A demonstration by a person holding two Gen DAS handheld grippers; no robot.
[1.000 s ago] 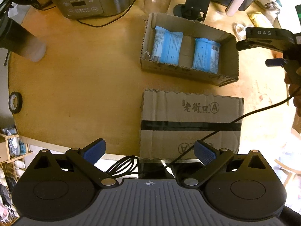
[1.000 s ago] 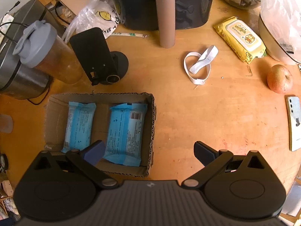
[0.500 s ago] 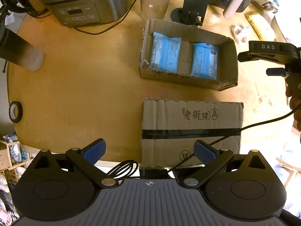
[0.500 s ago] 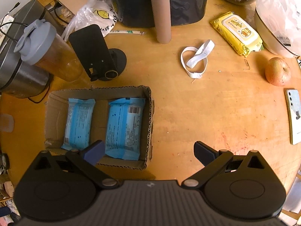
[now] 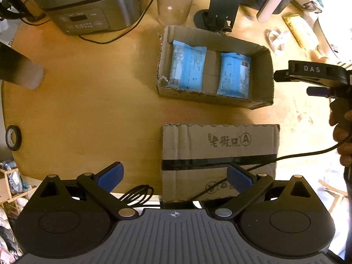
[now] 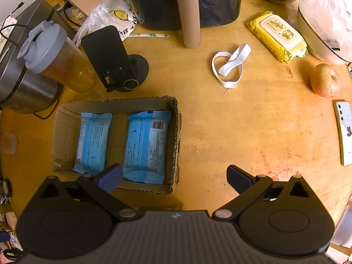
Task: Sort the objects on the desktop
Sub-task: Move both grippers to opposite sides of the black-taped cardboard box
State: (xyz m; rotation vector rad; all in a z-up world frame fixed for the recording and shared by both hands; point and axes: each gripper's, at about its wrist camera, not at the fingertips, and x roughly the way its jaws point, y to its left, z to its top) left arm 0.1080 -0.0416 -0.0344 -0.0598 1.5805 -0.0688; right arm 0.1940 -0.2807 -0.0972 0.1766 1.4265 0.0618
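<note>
Seen from the left, a roll of black tape is lying at the edge of the round wooden desk, with a silver rice cooker standing well behind it. The left gripper is hovering over the near rim with its jaws spread wide and holding nothing, having drawn back toward the person over the past second, so more of the desk is showing ahead of it. Further right, a flat closed cardboard box bound with black tape is sitting just in front of an open brown cardboard box, where two light-blue wrapped packets are lying side by side, apart from each other.

The right gripper is likewise retreating from the open box, jaws wide and empty, its left finger hanging over the box's near corner. With both packets already inside and both tools free, the packet sorting appears finished, and the retreat looks like a pause before a fresh target.

Candidates are lying to the right, well clear of the box: a looped white elastic band, a yellow pack of wet wipes, a reddish apple and a white phone at the far edge.
</note>
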